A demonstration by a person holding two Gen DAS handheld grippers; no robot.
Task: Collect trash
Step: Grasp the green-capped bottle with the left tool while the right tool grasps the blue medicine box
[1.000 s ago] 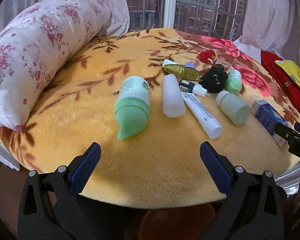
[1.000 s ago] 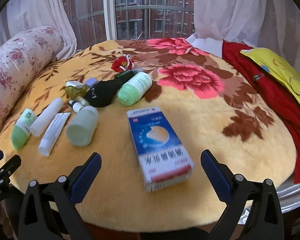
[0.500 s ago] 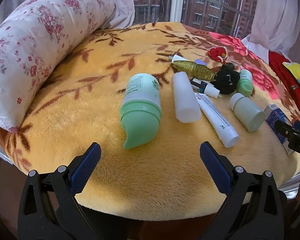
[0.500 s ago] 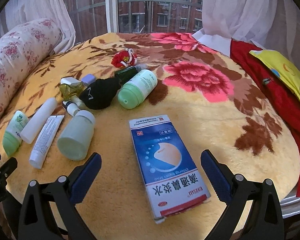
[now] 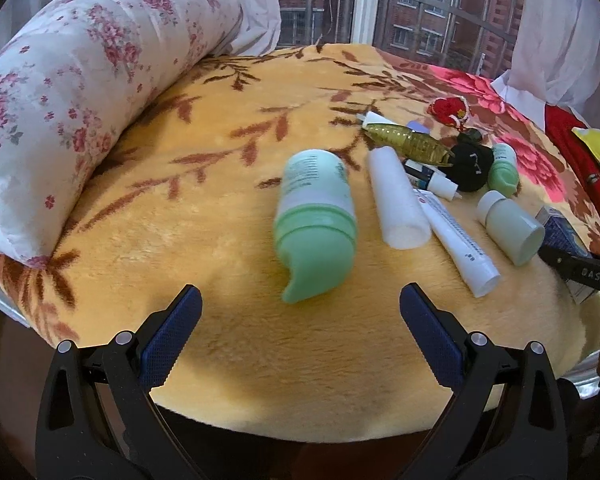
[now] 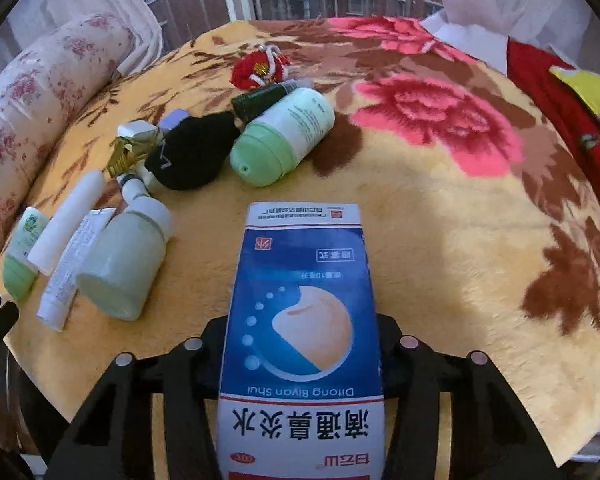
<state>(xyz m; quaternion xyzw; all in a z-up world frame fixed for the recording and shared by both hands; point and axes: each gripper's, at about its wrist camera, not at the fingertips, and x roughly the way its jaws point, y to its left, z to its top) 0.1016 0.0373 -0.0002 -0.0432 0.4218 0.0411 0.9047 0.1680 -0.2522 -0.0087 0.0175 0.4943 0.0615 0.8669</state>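
Right gripper [image 6: 300,344] just closed onto blue-and-white medicine box [image 6: 300,320], pads pressing both long sides; box lying flat on the blanket [image 6: 440,216] near the front edge of the bed, printed text upside down in the right wrist view. Left gripper [image 5: 300,320] spread wide with nothing between the blue pads, hovering over the front edge of the bed, short of green-capped bottle [image 5: 316,220], which lies on its side with the cap toward the front edge. Just right of that bottle, lying side by side: white cylinder [image 5: 396,196], then white tube [image 5: 456,240], then pale green jar [image 5: 510,226] with white lid. Further toward the window: amber ribbed bottle [image 5: 408,142], small white dropper bottle [image 5: 440,182], black pouch [image 5: 470,166], second green-capped bottle [image 6: 284,136] touching the pouch, dark green bottle [image 6: 260,98] behind it, red knitted item [image 6: 260,68] nearest the window. Floral bolster [image 5: 80,92] along the left edge of the bed. Red cloth [image 6: 560,92] and yellow item [image 6: 592,92] at the right edge. One black finger of the right gripper visible at the right border of the left wrist view, beside the jar, over the box.
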